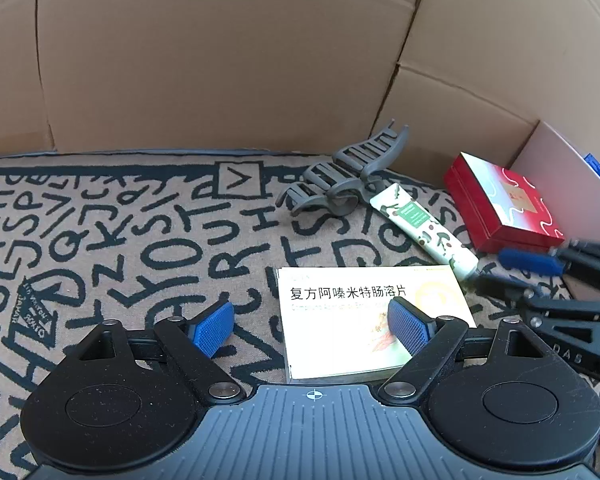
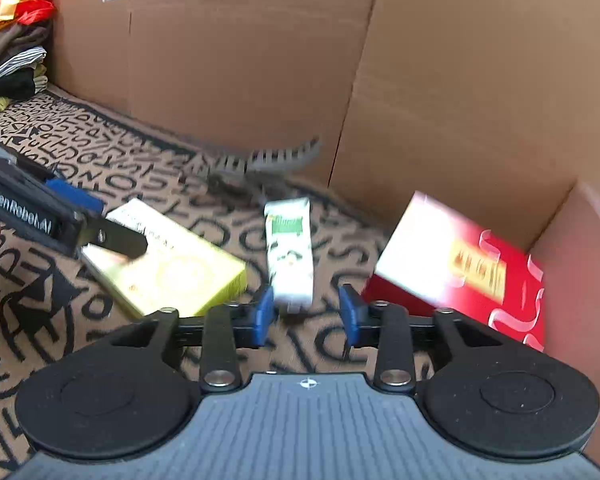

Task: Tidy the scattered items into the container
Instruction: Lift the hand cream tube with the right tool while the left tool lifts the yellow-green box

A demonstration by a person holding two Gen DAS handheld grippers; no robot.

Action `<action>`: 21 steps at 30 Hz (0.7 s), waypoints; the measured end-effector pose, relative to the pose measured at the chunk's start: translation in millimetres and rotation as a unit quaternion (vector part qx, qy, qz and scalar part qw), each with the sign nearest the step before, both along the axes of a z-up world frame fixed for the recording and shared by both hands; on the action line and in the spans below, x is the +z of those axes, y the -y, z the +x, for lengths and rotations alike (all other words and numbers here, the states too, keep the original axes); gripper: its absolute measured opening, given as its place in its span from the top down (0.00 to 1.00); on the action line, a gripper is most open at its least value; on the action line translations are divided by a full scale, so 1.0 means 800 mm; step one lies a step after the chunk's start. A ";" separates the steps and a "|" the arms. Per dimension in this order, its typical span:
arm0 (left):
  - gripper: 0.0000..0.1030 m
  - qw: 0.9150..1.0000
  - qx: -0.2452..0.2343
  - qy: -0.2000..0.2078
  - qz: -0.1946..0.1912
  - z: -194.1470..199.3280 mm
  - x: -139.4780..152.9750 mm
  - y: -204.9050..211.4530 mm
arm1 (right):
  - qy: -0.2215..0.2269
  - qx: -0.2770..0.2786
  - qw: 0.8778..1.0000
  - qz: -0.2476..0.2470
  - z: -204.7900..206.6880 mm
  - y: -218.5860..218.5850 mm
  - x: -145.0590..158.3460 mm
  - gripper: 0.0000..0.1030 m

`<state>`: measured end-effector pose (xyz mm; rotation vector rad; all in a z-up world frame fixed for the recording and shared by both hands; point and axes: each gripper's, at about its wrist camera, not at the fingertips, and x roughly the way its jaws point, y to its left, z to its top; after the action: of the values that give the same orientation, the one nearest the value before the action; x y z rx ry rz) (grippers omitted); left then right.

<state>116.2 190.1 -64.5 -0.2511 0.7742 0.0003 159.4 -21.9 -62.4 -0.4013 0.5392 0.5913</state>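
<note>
A yellow-white medicine box [image 1: 364,320] lies on the patterned mat; my left gripper [image 1: 312,328] is open above its left edge, holding nothing. A white-green cream tube [image 1: 424,228] lies beside a grey hair claw [image 1: 340,176] and a red box [image 1: 504,208]. In the right wrist view my right gripper [image 2: 308,316] is open, its jaws either side of the tube's near end [image 2: 290,256], not closed on it. The medicine box [image 2: 168,260], red box [image 2: 464,268] and hair claw [image 2: 268,160] show there too. The right gripper also appears in the left wrist view [image 1: 520,276].
Tall cardboard walls [image 1: 220,64] stand behind and to the right of the mat [image 1: 100,240]. A cardboard flap [image 2: 580,260] sits right of the red box. A pile of clothes [image 2: 12,40] lies at the far left in the right wrist view.
</note>
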 end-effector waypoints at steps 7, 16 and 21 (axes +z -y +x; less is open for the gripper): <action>0.11 1.000 -0.005 0.007 -0.004 -0.003 0.001 -0.002 | -0.013 -0.010 1.000 0.003 0.033 -0.024 -0.017 0.50; 0.09 1.000 -0.015 0.003 0.003 0.000 -0.005 0.002 | -0.061 -0.013 0.996 0.058 0.044 -0.021 -0.035 0.67; 0.14 0.999 -0.041 0.009 0.008 -0.002 -0.005 0.010 | -0.057 -0.013 0.998 0.039 0.019 -0.011 -0.035 0.68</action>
<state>114.4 181.8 -68.6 -0.2042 0.7653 -0.0741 174.8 -13.1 -90.5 -0.2878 0.6272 0.6111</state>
